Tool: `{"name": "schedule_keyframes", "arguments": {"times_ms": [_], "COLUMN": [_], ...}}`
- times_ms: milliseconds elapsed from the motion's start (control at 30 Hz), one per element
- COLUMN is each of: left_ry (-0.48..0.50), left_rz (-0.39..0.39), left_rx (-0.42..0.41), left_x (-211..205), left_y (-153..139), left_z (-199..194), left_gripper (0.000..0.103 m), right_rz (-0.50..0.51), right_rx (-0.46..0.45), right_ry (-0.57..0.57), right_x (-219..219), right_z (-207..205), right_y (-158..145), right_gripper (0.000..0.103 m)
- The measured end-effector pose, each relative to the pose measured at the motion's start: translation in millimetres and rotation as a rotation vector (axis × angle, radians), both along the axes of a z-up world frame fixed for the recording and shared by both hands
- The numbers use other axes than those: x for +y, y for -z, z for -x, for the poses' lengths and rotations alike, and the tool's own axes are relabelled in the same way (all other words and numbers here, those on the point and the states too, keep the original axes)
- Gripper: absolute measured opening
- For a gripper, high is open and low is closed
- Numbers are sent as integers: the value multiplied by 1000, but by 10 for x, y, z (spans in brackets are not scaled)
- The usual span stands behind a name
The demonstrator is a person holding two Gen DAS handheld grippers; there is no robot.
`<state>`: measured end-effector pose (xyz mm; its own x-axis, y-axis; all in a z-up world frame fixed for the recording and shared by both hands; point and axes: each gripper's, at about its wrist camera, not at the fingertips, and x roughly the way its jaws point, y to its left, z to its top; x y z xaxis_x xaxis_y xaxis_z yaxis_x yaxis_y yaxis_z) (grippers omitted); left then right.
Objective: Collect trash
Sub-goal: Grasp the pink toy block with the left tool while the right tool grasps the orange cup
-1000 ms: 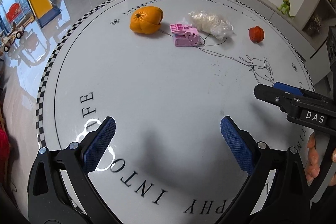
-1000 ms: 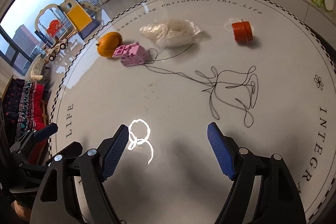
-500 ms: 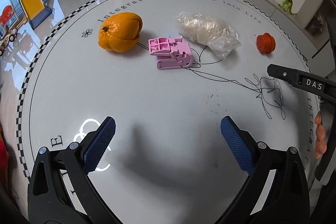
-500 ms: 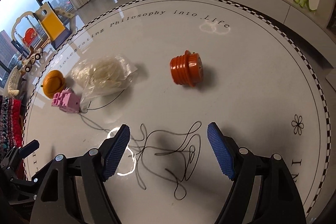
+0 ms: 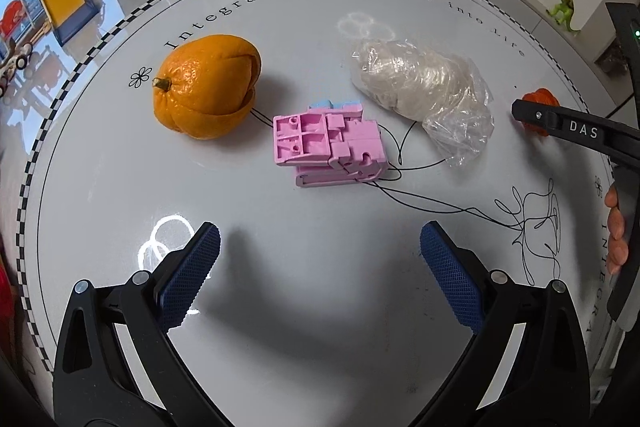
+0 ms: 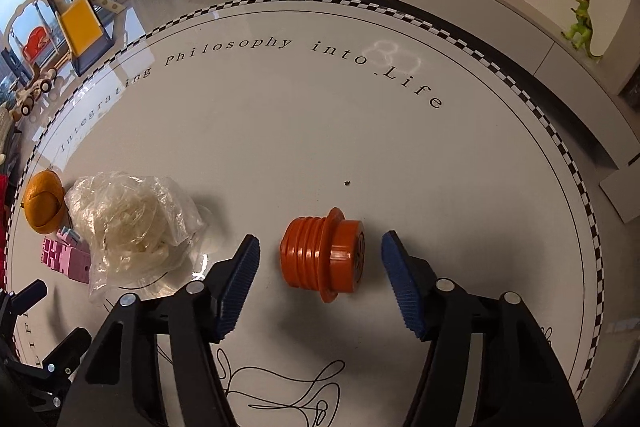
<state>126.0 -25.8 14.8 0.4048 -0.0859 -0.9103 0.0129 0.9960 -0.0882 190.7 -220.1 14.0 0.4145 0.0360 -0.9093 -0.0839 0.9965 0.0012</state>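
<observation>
On the round white table (image 5: 320,307) lie an orange peel shaped like a whole fruit (image 5: 206,91), a pink plastic block (image 5: 328,147), a clear bag of white stuff (image 5: 420,91) and a loose black thread (image 5: 532,219). My left gripper (image 5: 320,263) hangs open over bare table, short of the pink block. An orange threaded plug (image 6: 320,259) lies on its side between the pads of my right gripper (image 6: 320,247). Those jaws are closing, with a gap still showing on both sides of the plug. A hand (image 5: 616,227) holds the right gripper at the left view's right edge.
The table's checkered rim (image 6: 560,131) curves round the back and right. A green toy dinosaur (image 6: 582,23) stands on a low white cabinet behind. A children's slide (image 6: 80,23) is on the floor at the far left. The bag (image 6: 132,223) lies just left of the right gripper.
Both grippers moved forward over the table. The right one swung from the thread to straddle the orange plug, and its jaws narrowed. The left one came closer to the pink block, still wide.
</observation>
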Motion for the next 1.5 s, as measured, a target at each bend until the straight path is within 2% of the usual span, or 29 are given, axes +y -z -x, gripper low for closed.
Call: {"name": "schedule_keyframes", "arguments": {"times_ms": [33,167,500,600,667,733,833,1067,1300,1500], "left_ry": [-2,-19,-66,-67,-57,-47,-29,8,35,37], "left_rz": [4,14,-62,-78,-69,-34,-24,1,24,38], "left_rx": [2,6,-23,-46,-58,-49,-55,-74,-95,-111], "left_x": [-5,-23,-19,-7,-6,5,-2,-30,-11,137], "left_y": [8,31,47,16,-36,-73,-121,-290,-490,-584], "left_z": [-28,-120,-349,-357,-332,-298,-202,128,629,1061], "left_gripper": [97,97,96,83,55,55,51,51,51,51], "right_rz": [4,-49,-91,-96,-98,-102,-106,-118,-155,-154], "right_rx": [1,-1,-10,-5,2,5,5,-7,-6,-10], "right_ry": [-6,5,-5,-6,-5,1,3,6,-2,-33], "right_x": [7,-28,-63,-76,-87,-95,-99,-67,-22,193], "right_z": [-11,-1,85,100,111,140,208,461,930,1426], "right_y": [12,-1,0,2,-1,-9,-50,-253,-452,-560], "right_gripper": [35,35,35,35,35,35,35,35,35,35]}}
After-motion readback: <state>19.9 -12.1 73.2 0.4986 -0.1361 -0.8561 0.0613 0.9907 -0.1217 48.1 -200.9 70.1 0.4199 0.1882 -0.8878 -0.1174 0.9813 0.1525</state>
